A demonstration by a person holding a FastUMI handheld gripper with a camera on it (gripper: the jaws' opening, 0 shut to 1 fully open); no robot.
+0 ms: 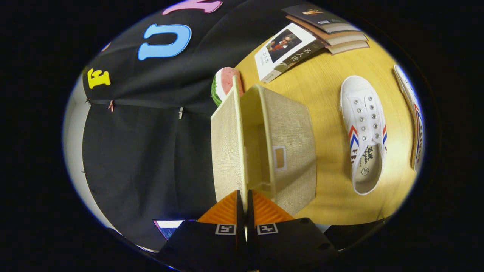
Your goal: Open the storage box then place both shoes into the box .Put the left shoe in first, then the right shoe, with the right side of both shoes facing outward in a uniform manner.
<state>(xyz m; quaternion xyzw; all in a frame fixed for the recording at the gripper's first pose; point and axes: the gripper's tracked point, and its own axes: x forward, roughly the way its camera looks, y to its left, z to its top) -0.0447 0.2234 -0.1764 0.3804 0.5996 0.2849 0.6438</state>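
A beige fabric storage box (293, 158) stands on the wooden table (325, 90), just ahead of my fingers. Its lid (226, 147) is swung up and away from the box, so the bare inside (256, 141) shows. My gripper (244, 199) is shut on the lid's thin edge, with both fingers pressing on it. Beyond the box lies a white canvas shoe (364, 132) with red and blue stripes, its opening facing me. A second matching shoe (414, 113) lies past it, seen from the side.
A watermelon-slice toy (223, 83) sits behind the lid, by the black cloth wall. A white book (285, 51) and a stack of books (332, 30) lie at the table's far end. Bare tabletop separates the box and the shoes.
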